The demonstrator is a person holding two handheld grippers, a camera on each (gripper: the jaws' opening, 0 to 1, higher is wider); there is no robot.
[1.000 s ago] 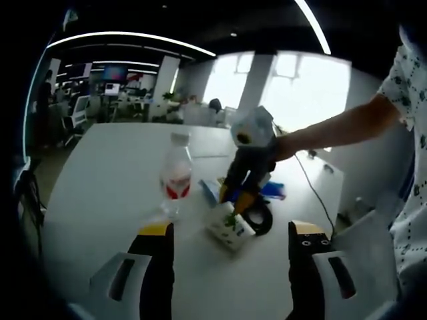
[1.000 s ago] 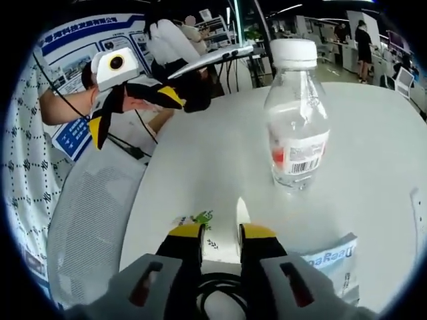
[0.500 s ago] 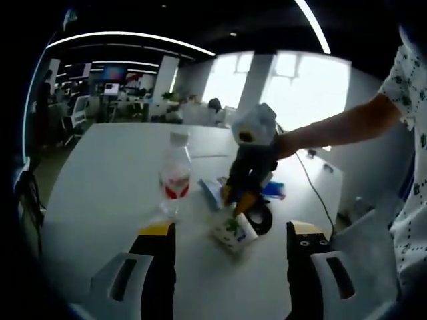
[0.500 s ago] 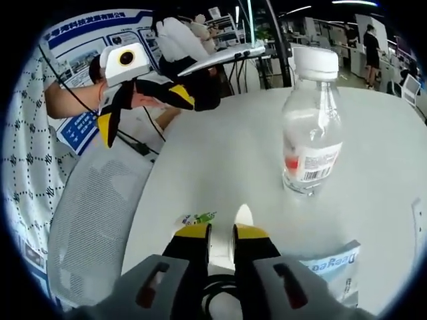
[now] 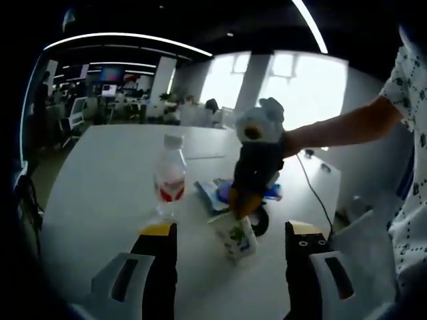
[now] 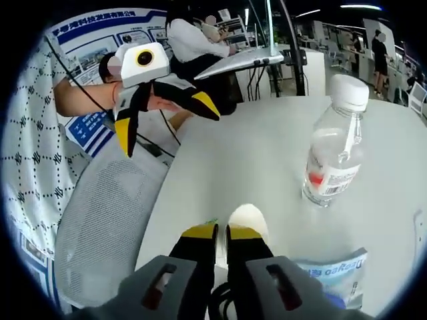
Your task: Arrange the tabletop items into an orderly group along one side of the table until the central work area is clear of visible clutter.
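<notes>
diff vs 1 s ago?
The right gripper, shut on the small carton, has tipped it from lying on its side to nearly upright. The water bottle, the blue packet and the open left gripper stayed put.

Clear bottle (image 5: 169, 177) with red label on white table (image 5: 100, 180).

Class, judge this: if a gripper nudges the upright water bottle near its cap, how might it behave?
The water bottle is tall on a narrow base, so it would probably tip. It looks nearly empty, hence likely light. Once down, its round body may roll across the table.
</notes>
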